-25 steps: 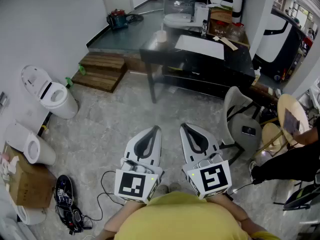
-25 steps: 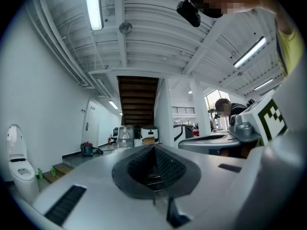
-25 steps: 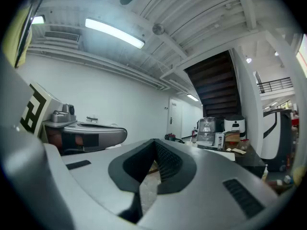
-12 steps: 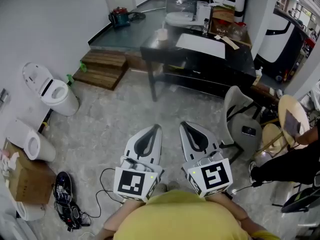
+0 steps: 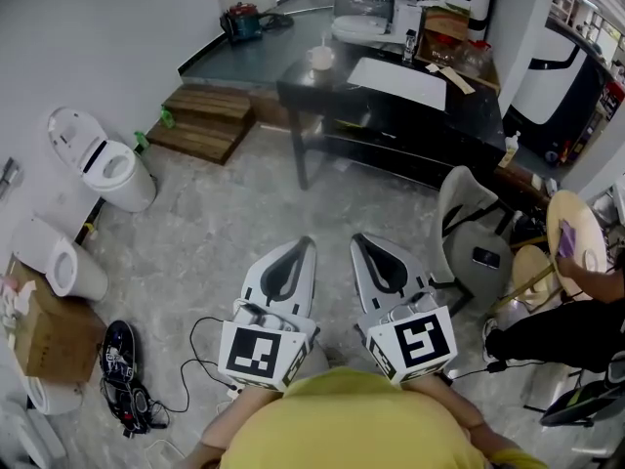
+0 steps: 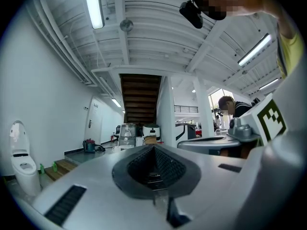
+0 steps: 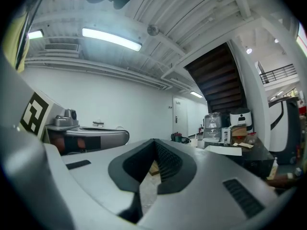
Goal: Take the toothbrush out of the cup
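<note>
Low in the head view, close to my body, the left gripper (image 5: 307, 243) and right gripper (image 5: 357, 239) point forward, both jaws pressed together with nothing between them. At the upper middle of the frame, well apart from me, a pale cup (image 5: 320, 58) stands near the left end of the dark tabletop (image 5: 467, 106). I judge the toothbrush is in it, but it is too small to make out. If I pull the brush at a slant, the light cup may tip, so one gripper should steady it.
</note>
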Demonstrator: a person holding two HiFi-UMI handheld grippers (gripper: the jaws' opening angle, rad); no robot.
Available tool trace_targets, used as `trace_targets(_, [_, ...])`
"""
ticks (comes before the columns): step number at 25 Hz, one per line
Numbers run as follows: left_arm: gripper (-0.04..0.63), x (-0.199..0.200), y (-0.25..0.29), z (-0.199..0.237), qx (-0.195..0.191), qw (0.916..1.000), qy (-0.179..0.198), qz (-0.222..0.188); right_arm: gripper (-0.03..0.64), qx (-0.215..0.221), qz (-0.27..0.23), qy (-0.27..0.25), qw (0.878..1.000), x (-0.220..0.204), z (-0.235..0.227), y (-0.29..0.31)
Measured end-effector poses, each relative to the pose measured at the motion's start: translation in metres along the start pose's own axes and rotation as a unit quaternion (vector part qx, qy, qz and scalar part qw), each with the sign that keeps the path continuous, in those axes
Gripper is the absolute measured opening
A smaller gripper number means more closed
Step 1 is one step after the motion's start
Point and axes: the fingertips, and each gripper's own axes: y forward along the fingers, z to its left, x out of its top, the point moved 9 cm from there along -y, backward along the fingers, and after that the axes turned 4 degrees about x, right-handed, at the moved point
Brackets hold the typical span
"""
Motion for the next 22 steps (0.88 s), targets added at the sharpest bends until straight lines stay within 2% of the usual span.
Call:
trace_targets(10, [0.009, -0.003, 0.03, 0.013, -0.003, 1.0, -0.008, 0.001, 0.014, -0.001, 0.006, -0.001, 1.0, -0.003, -0.02, 0.023])
trace_targets(22, [0.011, -0.014, 0.111, 0.079, -0.014, 0.9997, -0.016, 0.008, 0.014, -0.01, 0.01, 0.002, 1.0, -0.007, -0.064, 0.115])
